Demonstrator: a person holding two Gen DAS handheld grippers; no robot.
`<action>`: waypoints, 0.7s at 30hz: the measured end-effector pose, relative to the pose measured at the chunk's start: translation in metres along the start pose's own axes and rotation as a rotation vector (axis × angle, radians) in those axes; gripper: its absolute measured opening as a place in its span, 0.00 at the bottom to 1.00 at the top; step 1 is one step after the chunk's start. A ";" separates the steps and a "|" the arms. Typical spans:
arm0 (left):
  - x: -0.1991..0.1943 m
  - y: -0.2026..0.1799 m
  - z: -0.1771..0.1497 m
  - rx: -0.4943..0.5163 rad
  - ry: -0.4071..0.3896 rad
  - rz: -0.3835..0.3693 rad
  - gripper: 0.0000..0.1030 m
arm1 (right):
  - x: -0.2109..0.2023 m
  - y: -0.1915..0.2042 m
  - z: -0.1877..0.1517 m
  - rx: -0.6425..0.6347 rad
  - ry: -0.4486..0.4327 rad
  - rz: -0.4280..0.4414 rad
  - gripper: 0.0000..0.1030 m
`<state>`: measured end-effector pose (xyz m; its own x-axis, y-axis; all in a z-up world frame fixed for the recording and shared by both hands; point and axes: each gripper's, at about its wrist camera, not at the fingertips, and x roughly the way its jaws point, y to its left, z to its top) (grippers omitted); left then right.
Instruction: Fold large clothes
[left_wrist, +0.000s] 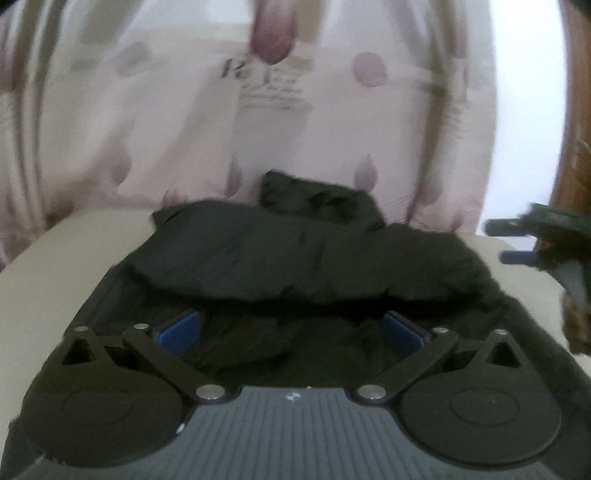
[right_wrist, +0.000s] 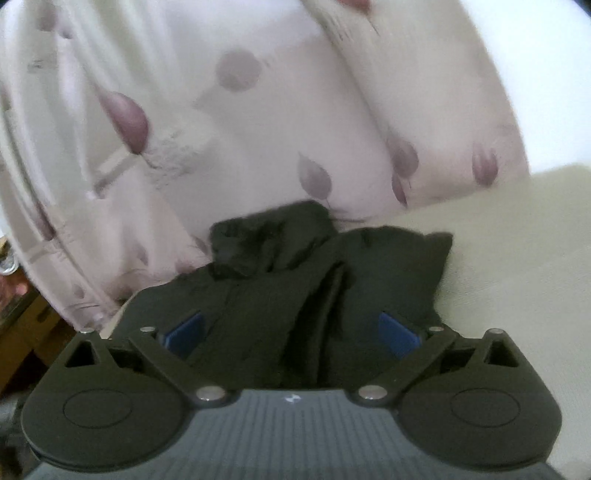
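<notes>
Filling the upper half of both your views is a pale pink curtain (left_wrist: 184, 122) printed with mauve tulip shapes, blurred in both pictures. Below it runs a cream surface (left_wrist: 55, 280), whether a counter or something softer you cannot tell, and it shows at lower left of the left wrist view and at right of the right wrist view (right_wrist: 517, 258).

On that surface lies the black garment (left_wrist: 295, 254), bunched in thick folds at the centre of the left wrist view, with a smaller lump of it rising at its far edge against the curtain. In the right wrist view the same garment (right_wrist: 280, 295) sits centre frame, a deep crease running down its middle.

Your left gripper (left_wrist: 291, 328) has its fingers spread wide, blue pads well apart, over the near folds and clamped on nothing. Your right gripper (right_wrist: 291, 328) likewise stands with its fingers wide apart above the cloth, gripping nothing; it also appears at the right edge of the left wrist view (left_wrist: 524, 240).
</notes>
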<state>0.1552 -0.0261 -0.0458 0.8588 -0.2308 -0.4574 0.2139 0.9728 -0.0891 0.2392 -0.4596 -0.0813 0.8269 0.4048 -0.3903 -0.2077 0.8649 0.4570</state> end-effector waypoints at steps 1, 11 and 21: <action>-0.001 0.004 -0.004 -0.003 -0.001 0.015 1.00 | 0.015 0.002 0.001 -0.016 0.020 -0.024 0.97; 0.013 0.048 -0.036 -0.166 0.080 0.064 1.00 | 0.058 0.036 0.015 -0.188 -0.007 -0.116 0.16; 0.016 0.047 -0.044 -0.154 0.081 0.059 1.00 | 0.107 0.019 -0.013 -0.207 0.144 -0.158 0.18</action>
<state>0.1588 0.0169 -0.0961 0.8259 -0.1768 -0.5353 0.0854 0.9778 -0.1912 0.3168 -0.3962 -0.1249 0.7778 0.2854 -0.5600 -0.1966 0.9567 0.2146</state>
